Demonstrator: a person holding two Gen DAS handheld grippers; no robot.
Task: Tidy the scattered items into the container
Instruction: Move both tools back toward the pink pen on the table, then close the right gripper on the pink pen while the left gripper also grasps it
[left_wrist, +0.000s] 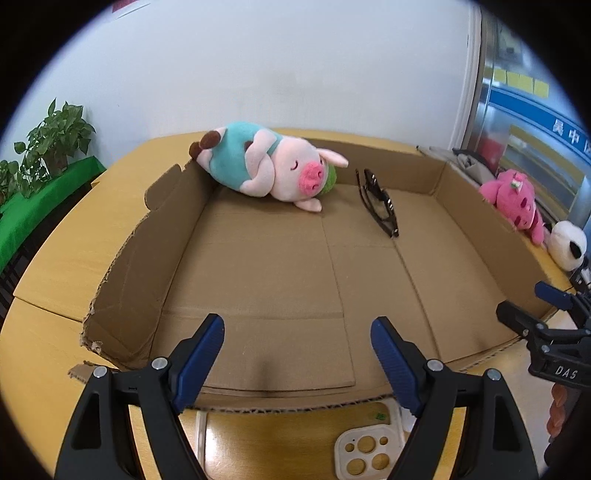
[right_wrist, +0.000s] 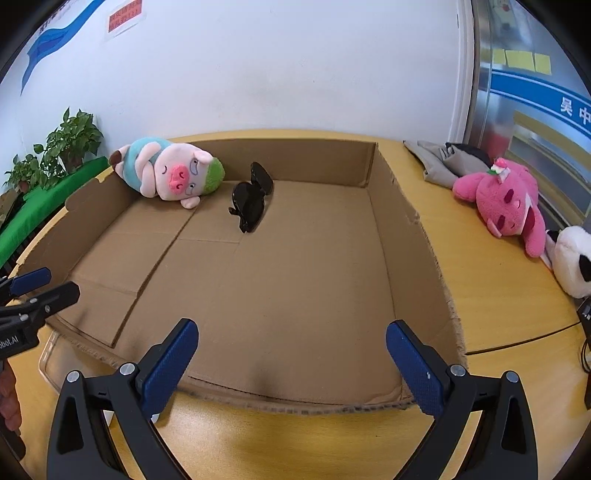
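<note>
Far ahead-left of the left gripper (left_wrist: 297, 354), the pig plush (left_wrist: 266, 168) leans in the cardboard box (right_wrist: 402, 221) corner, sunglasses (right_wrist: 251, 201) beside it. Both grippers gape empty at the near rim. Ahead-right of the right gripper (right_wrist: 291, 363), pink plush (right_wrist: 506, 201) and panda (right_wrist: 574, 262) wait outside, likely next.

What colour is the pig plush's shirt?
Teal on the pink pig plush, clearest in the left wrist view.

I see the shallow cardboard box (right_wrist: 295, 288) holding a pig plush (right_wrist: 166, 173) on its side and black sunglasses (right_wrist: 251, 203); pink plush (right_wrist: 506, 203) and panda plush (right_wrist: 572, 262) lie outside on the desk (right_wrist: 498, 288).
</note>
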